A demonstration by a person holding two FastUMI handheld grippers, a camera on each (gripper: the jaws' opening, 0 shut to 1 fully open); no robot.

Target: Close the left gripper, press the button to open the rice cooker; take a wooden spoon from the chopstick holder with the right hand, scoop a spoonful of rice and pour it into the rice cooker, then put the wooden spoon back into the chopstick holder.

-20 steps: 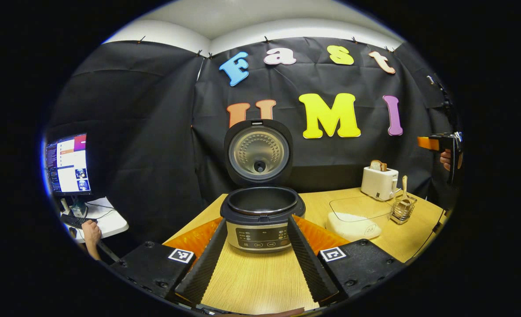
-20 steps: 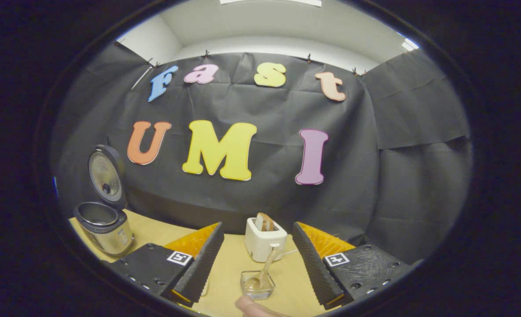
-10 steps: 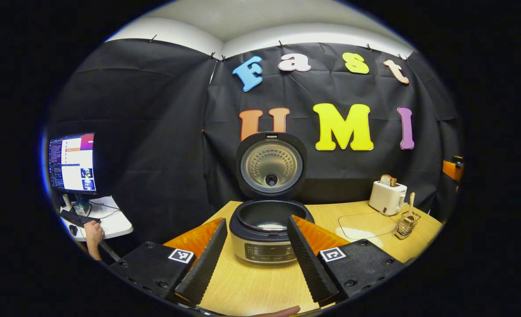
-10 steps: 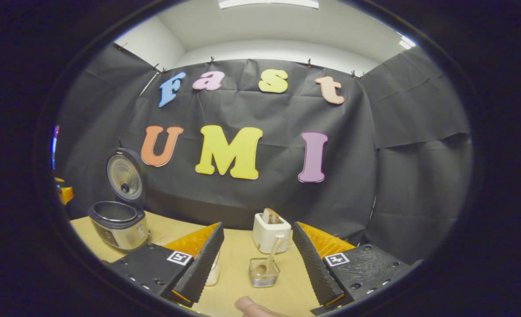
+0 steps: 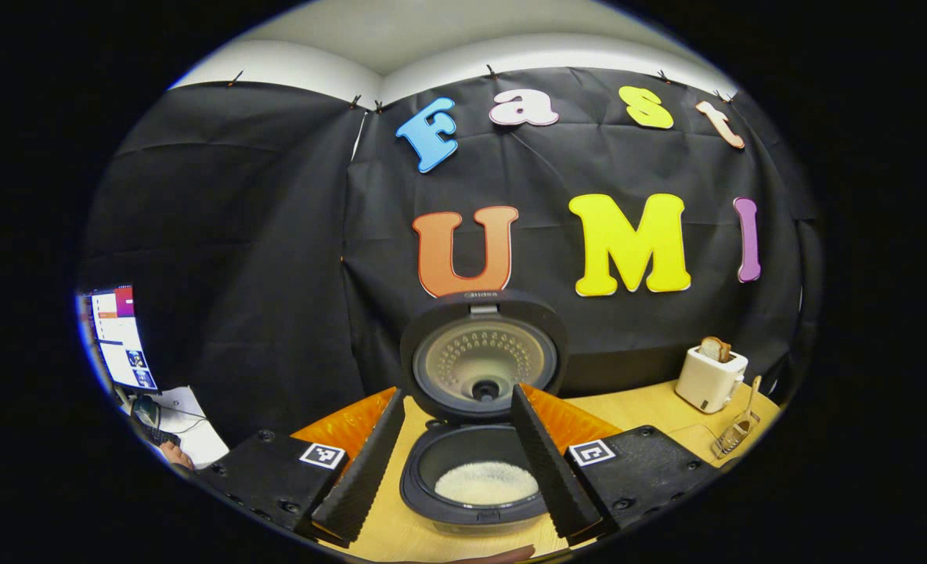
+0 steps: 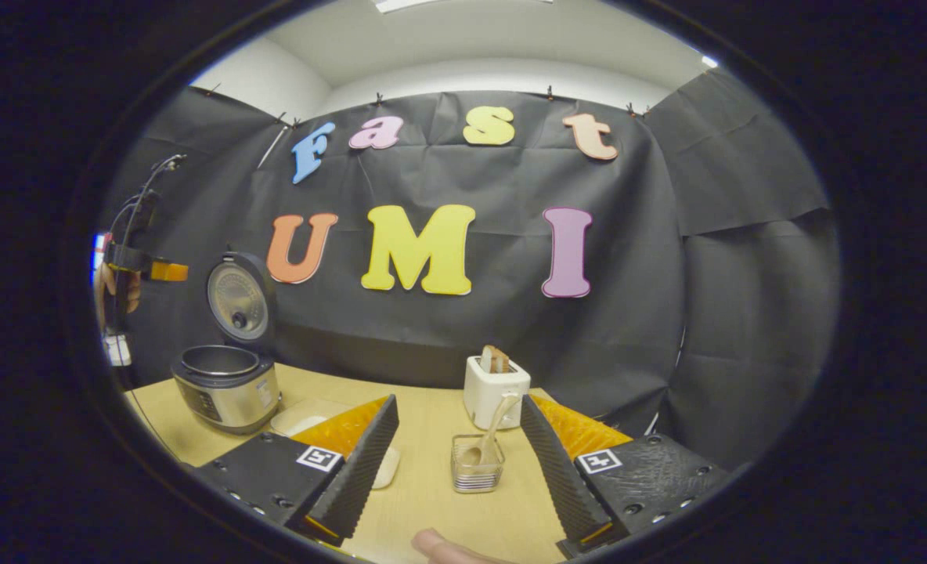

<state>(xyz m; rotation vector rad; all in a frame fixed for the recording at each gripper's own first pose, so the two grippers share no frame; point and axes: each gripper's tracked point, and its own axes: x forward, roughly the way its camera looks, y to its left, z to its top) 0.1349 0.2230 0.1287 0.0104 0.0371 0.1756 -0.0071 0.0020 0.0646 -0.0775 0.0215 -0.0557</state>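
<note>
Facing my wide-open right gripper (image 6: 454, 470), the wooden spoon (image 6: 488, 437) stands straight ahead, handle tilted up-right in the chopstick holder (image 6: 477, 473).

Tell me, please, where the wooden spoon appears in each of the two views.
Left gripper view: the wooden spoon leans in the chopstick holder at the far right.
Right gripper view: it stands at bottom centre, between the right gripper's fingers.
Shared landmark: the white toaster just behind it.

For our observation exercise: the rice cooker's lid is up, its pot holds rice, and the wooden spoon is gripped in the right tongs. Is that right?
Not quite. In the right gripper view, the wooden spoon stands in the chopstick holder; the right tongs are open, holding nothing. The rice cooker has its lid up and rice inside.
</note>
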